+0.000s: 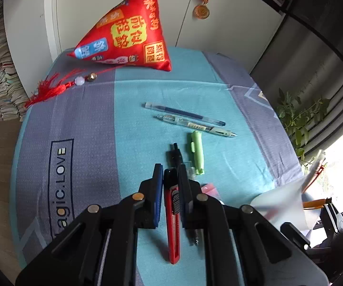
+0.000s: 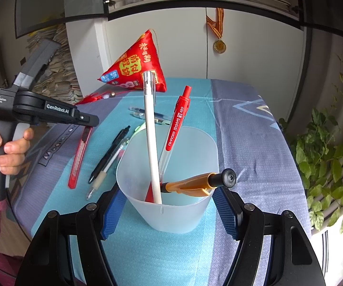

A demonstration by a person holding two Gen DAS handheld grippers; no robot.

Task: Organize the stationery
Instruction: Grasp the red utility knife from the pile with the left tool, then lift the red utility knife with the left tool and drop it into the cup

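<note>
Where left tongs [image 1: 170,174] clench red cutter [image 1: 173,219], right tongs [image 2: 169,205] — gripping cup [image 2: 169,209] — reveal pens.

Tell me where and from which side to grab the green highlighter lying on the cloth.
Grip the green highlighter across its bare mid-barrel, coming from above with the tool's jaws set crosswise. It lies flat; a clear pen crowds its near end, so stay toward the far half.

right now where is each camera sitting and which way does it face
Left wrist: on the left tool, looking down along it at the tablecloth; its fingers clamp a red utility knife.
Right wrist: on the right tool, facing the cabinets; its fingers flank a pen cup; a hand shows left.
Shared: red pouch, medal, knife, cup.
</note>
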